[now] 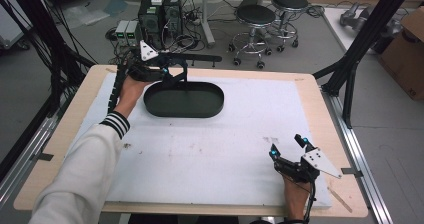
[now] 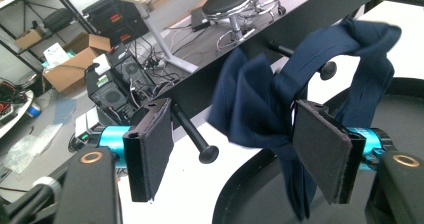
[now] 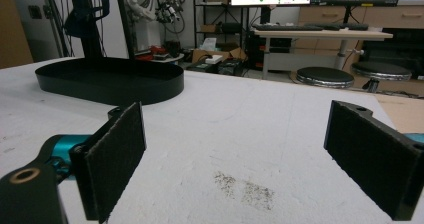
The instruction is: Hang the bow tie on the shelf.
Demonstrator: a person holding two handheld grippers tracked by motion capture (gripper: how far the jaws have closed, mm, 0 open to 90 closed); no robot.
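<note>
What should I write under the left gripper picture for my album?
Open left gripper beside a dark blue cloth draped on a black rack's pegs.

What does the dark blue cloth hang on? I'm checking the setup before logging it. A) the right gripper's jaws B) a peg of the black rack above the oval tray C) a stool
B: the blue cloth is draped over a rack peg above the tray.

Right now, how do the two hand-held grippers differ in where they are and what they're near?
The left hand-held gripper is raised at the far side of the table, over the black oval tray, with navy cloth between its open jaws. The right hand-held gripper sits low near the table's front edge, over bare white mat. Both stand open.
</note>
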